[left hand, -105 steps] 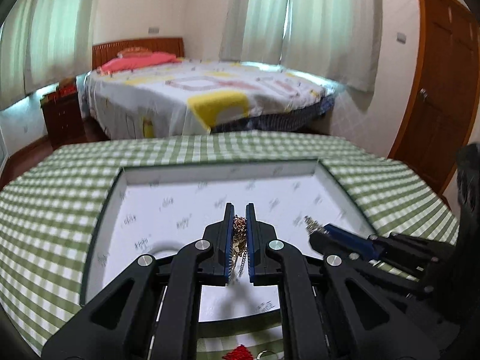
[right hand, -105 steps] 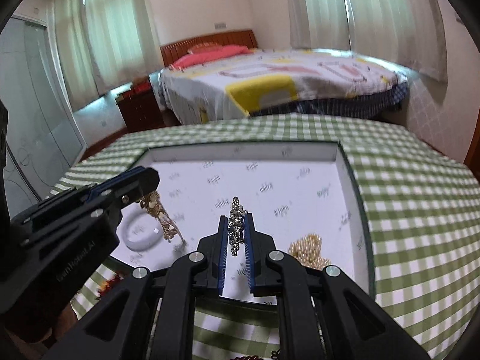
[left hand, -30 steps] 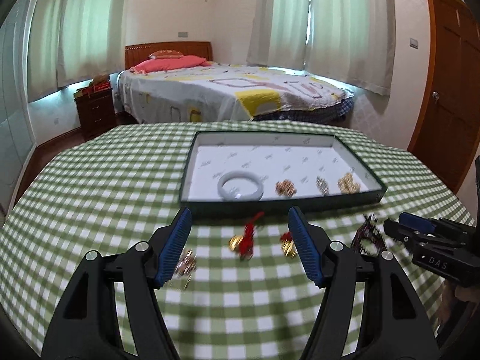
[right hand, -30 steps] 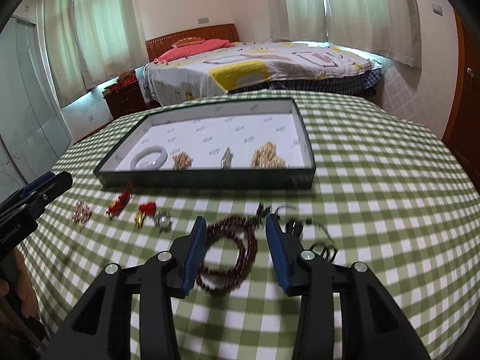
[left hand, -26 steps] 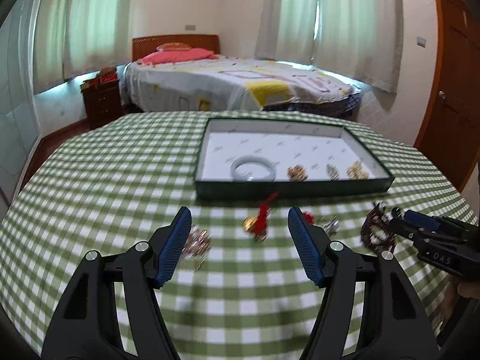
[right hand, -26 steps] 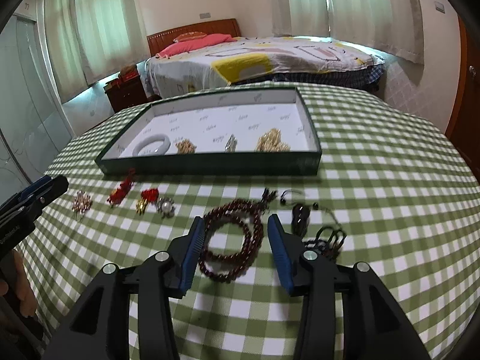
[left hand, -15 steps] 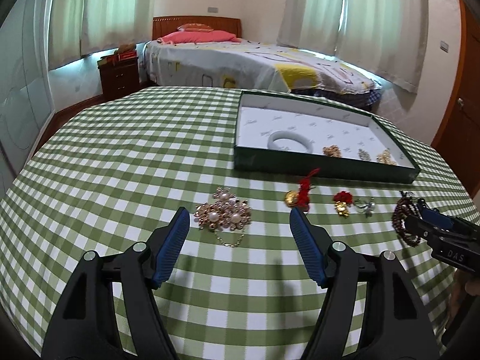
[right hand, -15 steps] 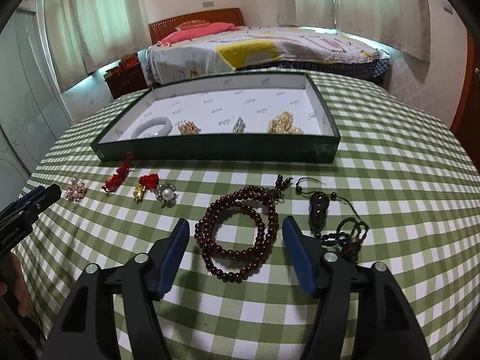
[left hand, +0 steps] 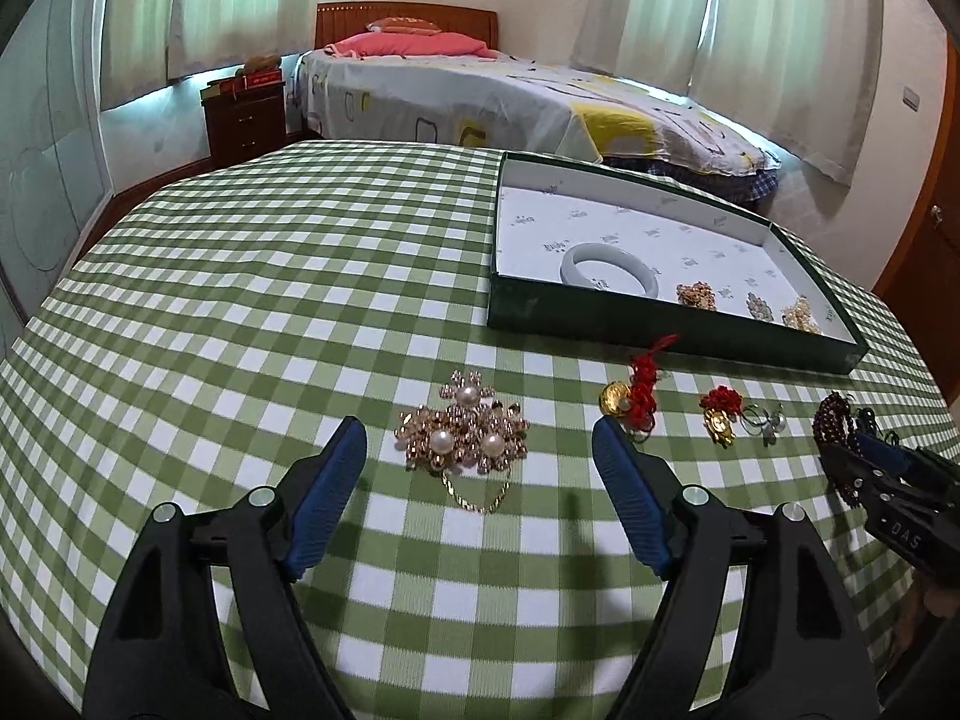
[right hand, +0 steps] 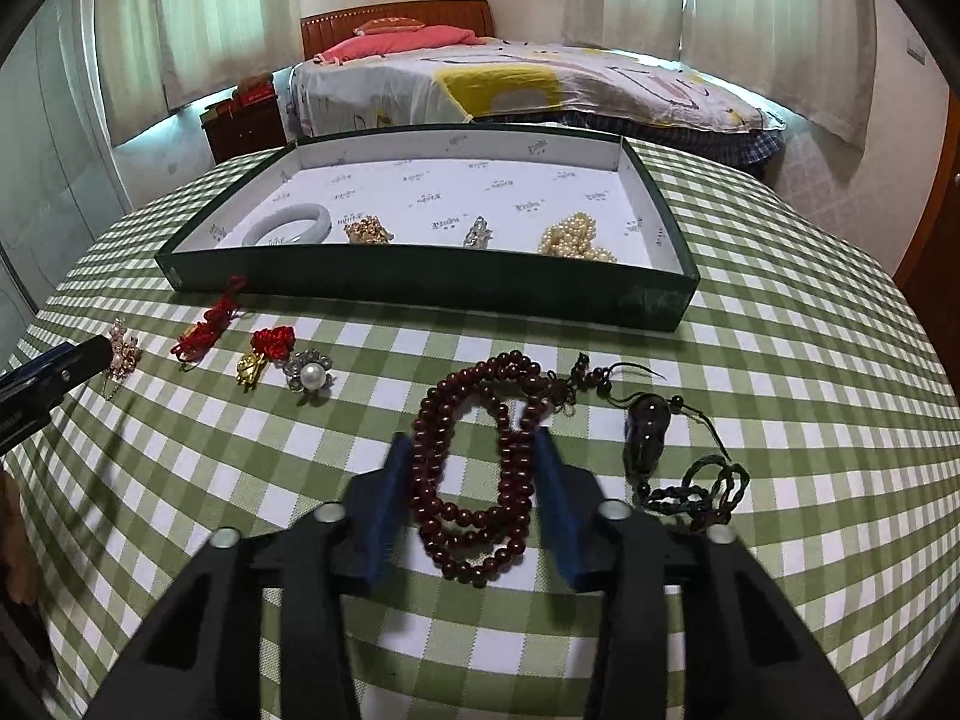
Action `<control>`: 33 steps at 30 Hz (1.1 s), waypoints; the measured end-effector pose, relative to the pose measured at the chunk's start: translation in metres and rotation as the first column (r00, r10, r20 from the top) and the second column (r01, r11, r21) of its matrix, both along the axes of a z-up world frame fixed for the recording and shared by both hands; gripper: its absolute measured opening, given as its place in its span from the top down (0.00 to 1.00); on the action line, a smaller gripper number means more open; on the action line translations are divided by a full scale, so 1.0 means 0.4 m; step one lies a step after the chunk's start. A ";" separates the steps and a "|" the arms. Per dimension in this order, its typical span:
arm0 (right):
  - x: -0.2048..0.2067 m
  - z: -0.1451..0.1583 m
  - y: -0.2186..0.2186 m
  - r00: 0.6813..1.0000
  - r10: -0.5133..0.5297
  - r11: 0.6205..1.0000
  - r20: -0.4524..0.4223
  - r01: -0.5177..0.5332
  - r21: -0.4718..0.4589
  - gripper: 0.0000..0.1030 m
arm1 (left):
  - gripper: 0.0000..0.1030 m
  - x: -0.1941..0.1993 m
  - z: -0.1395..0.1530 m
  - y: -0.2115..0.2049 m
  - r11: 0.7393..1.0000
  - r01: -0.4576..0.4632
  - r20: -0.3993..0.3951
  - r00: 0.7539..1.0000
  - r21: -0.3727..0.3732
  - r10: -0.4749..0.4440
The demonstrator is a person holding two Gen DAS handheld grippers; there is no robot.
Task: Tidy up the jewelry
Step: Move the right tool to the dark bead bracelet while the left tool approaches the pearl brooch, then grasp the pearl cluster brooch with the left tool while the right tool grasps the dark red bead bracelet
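Red beads (right hand: pixel 480 468) lie between open right hand-held gripper (right hand: pixel 474 495); left (left hand: pixel 477 462) open, empty.

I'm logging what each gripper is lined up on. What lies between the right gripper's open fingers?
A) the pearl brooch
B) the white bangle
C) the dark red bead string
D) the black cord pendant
C: in the right wrist view the right gripper is open, its fingers on either side of the dark red bead string on the tablecloth.

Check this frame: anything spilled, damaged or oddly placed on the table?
Nothing stands out. Six unsorted pieces, including the pearl brooch and the bead strand, lie on the tablecloth; the tray sits flat holding four pieces. Nothing looks broken or spilled.
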State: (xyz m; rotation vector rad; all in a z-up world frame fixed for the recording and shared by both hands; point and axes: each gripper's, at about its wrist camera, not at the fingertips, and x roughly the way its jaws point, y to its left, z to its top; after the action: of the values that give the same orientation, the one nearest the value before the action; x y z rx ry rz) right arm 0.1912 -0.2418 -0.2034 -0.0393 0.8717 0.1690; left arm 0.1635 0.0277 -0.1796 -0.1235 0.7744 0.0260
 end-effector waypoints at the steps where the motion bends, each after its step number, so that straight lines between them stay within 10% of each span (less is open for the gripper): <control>1: -0.001 0.000 -0.003 1.000 0.001 1.000 0.001 -0.001 0.005 0.69 | 0.26 0.008 -0.001 0.002 1.000 0.000 -0.008 1.000 -0.006 -0.001; 11: -0.001 0.002 -0.012 1.000 0.004 1.000 0.002 -0.004 0.027 0.70 | 0.28 0.064 -0.032 0.038 0.995 -0.016 -0.099 0.995 -0.094 0.007; 19: 0.000 0.002 -0.013 1.000 0.004 1.000 0.002 -0.004 0.031 0.70 | 0.57 0.063 -0.033 0.015 0.997 0.018 -0.097 0.995 -0.074 -0.026; 33: 0.001 0.003 -0.015 1.000 0.003 0.999 0.002 -0.003 0.037 0.70 | 0.62 0.030 -0.027 -0.011 0.998 0.061 -0.062 0.996 -0.033 -0.063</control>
State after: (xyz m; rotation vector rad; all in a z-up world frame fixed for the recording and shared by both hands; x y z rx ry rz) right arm 0.1917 -0.2479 -0.2022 -0.0062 0.8666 0.1879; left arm 0.1753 0.0232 -0.1903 -0.1287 0.8419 -0.0413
